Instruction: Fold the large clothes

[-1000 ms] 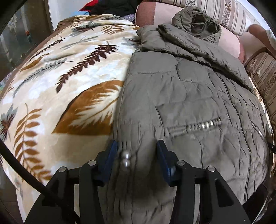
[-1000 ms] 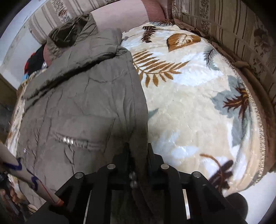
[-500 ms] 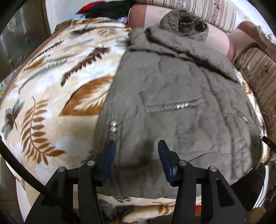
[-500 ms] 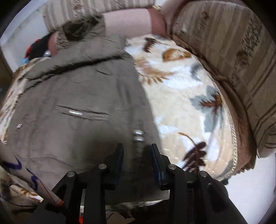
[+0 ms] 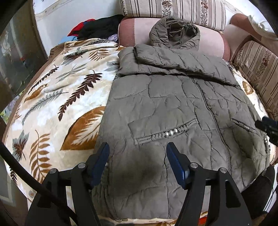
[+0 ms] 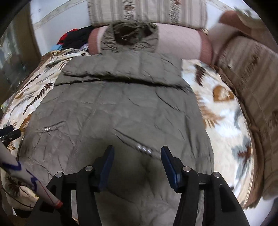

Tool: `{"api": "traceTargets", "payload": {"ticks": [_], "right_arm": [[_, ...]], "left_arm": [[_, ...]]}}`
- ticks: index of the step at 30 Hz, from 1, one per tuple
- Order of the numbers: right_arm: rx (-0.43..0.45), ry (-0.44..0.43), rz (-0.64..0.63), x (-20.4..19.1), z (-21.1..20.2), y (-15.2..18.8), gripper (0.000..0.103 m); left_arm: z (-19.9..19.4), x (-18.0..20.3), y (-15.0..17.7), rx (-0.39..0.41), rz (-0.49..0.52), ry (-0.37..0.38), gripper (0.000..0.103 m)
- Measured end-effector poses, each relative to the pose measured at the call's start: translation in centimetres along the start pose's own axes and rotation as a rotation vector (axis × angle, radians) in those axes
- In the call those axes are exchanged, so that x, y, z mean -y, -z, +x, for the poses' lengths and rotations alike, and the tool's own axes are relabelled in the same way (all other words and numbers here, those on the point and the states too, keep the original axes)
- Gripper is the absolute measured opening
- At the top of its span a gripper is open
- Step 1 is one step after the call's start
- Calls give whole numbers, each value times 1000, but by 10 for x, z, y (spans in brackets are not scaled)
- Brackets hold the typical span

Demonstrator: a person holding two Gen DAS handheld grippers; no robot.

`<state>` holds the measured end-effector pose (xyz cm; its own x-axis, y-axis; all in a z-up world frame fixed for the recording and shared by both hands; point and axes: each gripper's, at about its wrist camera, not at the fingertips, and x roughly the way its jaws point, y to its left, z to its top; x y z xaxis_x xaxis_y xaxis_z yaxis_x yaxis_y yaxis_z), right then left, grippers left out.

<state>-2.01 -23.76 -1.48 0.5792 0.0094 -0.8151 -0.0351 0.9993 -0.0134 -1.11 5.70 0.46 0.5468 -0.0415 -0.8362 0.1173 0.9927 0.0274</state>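
Garment: olive quilted hooded jacket (image 5: 173, 107), lying flat, front side up, on a leaf-print blanket (image 5: 57, 104) that covers a sofa seat.
Long axis: runs from the near hem to the far hood; the hood (image 5: 175, 33) points away from the cameras and rests against a pink bolster cushion (image 5: 133, 31).
Sleeves: folded across the chest in a band just below the hood.
Closure: centre zip runs along the long axis; a beaded pocket trim (image 5: 166, 133) sits on each side of it.
Position on blanket: in the left wrist view, bare blanket shows to the jacket's left; in the right wrist view, to its right.
Left gripper (image 5: 137, 161): released; its jaws have just been opening, they stand apart above the hem area, nothing pinched between the pads.
Right gripper (image 6: 137, 165): released; its jaws have just been opening, wide apart over the lower front near the beaded trim, not gripping fabric.
Surroundings: striped sofa cushions (image 5: 173, 10) behind and at the right; pile of dark and red clothes (image 5: 97, 29) at the far left corner.
Image quality: right wrist view is motion-blurred.
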Motion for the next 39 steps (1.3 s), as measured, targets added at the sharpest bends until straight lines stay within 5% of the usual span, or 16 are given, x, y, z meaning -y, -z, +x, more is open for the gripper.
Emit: {"api": "traceTargets", "payload": {"ticks": [16,23,29,34,39], "right_arm": [[26,1,12,-29,40,-99,63],[4,41,93,-31,122,-170,63],[-153,75,102,-32,194,-179,64],[-140,60,54,-29,177,-197,64],[-64,55,89,-15,158,-259,64]], "left_arm": [[48,-6,-27,-47,-19,-6,69],[68,-12,-39,-64,-41,-21,70],[87,-17,-58,-76,-86,-4,70],[111,-10,-85,-41,-117,29,76],[130,-4,-95,2,-78,19,76]]}}
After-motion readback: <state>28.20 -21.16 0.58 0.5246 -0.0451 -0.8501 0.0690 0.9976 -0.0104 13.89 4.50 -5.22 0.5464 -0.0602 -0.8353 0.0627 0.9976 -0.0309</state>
